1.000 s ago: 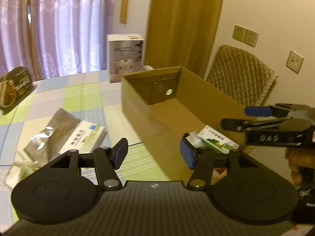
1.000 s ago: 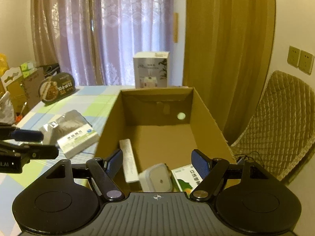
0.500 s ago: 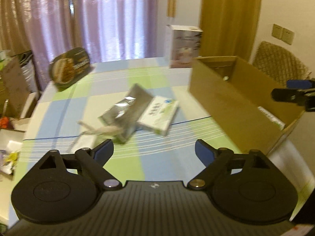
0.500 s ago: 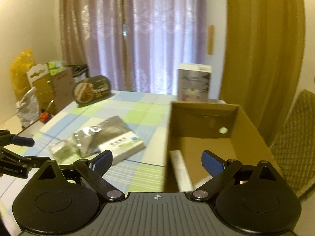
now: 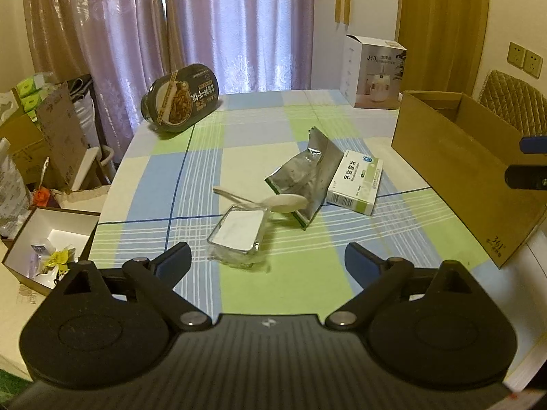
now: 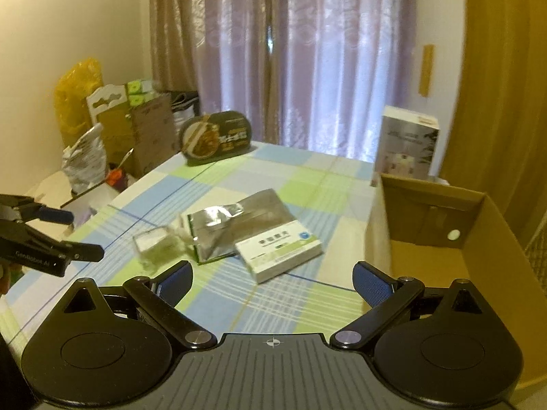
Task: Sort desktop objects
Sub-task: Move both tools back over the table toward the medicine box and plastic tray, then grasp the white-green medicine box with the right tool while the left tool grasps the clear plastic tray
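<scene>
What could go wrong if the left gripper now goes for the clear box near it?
1. A white spoon lies partly over the clear box; lifting the box may flick it away.
2. The foil pouch lies right behind the spoon and against the medicine box, so a wide-open left gripper could drag them.
3. Clear walls look slippery; the grip may slip.

One foil pouch, one medicine box, two spoons.
</scene>
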{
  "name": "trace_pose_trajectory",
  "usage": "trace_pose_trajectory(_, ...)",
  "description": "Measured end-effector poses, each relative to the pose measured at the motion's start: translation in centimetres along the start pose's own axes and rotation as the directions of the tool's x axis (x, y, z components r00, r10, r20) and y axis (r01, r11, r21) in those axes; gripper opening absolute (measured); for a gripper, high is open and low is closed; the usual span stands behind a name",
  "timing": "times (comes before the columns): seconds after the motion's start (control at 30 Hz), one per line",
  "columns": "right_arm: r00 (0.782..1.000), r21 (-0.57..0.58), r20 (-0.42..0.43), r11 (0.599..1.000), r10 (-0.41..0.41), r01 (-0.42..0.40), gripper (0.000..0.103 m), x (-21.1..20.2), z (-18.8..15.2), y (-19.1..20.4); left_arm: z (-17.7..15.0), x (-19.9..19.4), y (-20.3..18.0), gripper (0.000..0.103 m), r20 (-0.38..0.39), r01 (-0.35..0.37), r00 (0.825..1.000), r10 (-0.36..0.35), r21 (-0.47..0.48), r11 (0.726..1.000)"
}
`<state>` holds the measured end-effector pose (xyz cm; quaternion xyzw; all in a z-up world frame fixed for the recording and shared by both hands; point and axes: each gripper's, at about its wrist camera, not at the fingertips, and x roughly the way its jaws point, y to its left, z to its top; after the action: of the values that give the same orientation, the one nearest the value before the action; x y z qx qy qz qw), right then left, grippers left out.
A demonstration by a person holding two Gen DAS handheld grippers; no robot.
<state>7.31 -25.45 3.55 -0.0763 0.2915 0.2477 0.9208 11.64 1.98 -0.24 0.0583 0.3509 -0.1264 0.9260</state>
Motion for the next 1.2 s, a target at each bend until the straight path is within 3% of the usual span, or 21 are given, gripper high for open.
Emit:
trace_pose_trajectory(0.53, 0.996, -0.029, -0.083, 0.999, 0.016, -0.018, 0.097, 6.0, -1.6, 2.1, -0.7, 6.7, 2.5, 0.094, -0.045, 0.021, 0.999, -0.017, 0.095, 0.995)
trace_pose_trajectory(0.97, 0.992, 0.038, -0.126, 0.999, 0.004, 0.000, 0.097, 12.2, -2.3, 2.0, -0.2, 13.2, 4.0, 0.092, -0.095, 0.103, 0.991, -0.094, 0.104, 0.989)
trace_pose_trajectory(1.13, 0.992, 0.064, -0.126, 0.998, -0.013, 0.022, 0.097, 14.2, -2.3, 1.8, 0.0, 14.3, 4.9, 0.085, -0.106, 0.114, 0.989, -0.106, 0.074, 0.991)
trace_pose_trajectory(1.2, 0.992, 0.091, -0.127, 0.995, -0.025, 0.037, 0.097, 15.1, -2.3, 1.6, 0.1, 14.6, 5.0, 0.075, -0.114, 0.119, 0.987, -0.111, 0.068, 0.991)
